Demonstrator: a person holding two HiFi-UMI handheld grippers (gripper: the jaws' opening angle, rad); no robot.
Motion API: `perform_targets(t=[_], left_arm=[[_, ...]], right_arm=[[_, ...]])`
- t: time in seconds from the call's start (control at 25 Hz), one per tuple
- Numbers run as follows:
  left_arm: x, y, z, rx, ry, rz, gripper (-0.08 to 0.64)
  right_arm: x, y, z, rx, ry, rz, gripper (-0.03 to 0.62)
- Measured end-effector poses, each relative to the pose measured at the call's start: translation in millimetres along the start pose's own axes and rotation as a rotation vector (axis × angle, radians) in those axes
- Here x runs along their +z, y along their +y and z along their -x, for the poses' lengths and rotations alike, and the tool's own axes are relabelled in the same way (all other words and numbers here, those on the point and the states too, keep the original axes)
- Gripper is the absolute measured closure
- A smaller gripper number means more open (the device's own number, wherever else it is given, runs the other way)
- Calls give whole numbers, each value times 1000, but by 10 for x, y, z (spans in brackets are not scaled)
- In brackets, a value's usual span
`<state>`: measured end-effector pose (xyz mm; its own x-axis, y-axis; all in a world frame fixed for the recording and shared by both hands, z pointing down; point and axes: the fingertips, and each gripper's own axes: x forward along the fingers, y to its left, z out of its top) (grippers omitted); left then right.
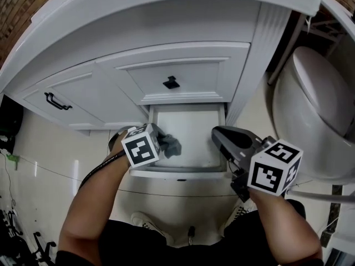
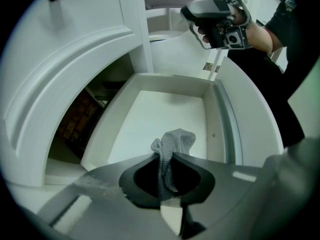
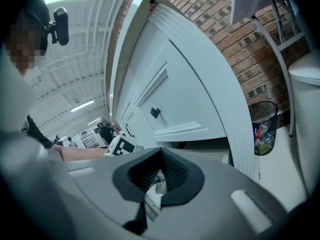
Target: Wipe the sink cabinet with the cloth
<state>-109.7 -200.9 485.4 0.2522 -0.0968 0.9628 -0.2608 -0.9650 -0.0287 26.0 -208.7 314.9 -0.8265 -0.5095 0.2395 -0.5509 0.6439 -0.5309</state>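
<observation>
The white sink cabinet [image 1: 183, 60] has its bottom drawer [image 1: 191, 123] pulled out towards me. My left gripper [image 1: 164, 144] hangs over the drawer's left side, shut on a grey cloth [image 1: 172, 146]. In the left gripper view the cloth [image 2: 174, 143] is pinched between the jaws of the left gripper [image 2: 167, 158] and bunches above the white drawer floor [image 2: 150, 119]. My right gripper [image 1: 218, 133] is at the drawer's right edge, shut and holding nothing. The right gripper [image 3: 161, 155] faces the cabinet front [image 3: 190, 99].
A black knob [image 1: 171, 83] sits on the panel above the drawer, and a black pull handle [image 1: 57, 101] on the left door. A white toilet [image 1: 321, 110] stands close on the right. A wire waste bin [image 3: 262, 126] stands by the brick wall.
</observation>
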Motion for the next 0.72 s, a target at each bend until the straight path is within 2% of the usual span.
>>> perform_targets(t=[0.28, 0.44, 0.6, 0.72], left_arm=[[-211, -2, 66, 12, 33, 26, 522], [-192, -31, 82, 18, 26, 29, 522], [33, -112, 122, 3, -24, 17, 522], [445, -170, 139, -25, -122, -2, 522]], right_arm=[[35, 52, -8, 3, -9, 6, 589], [17, 33, 20, -2, -8, 4, 589], [42, 4, 78, -7, -21, 2, 589], [60, -20, 157, -14, -30, 1, 589]])
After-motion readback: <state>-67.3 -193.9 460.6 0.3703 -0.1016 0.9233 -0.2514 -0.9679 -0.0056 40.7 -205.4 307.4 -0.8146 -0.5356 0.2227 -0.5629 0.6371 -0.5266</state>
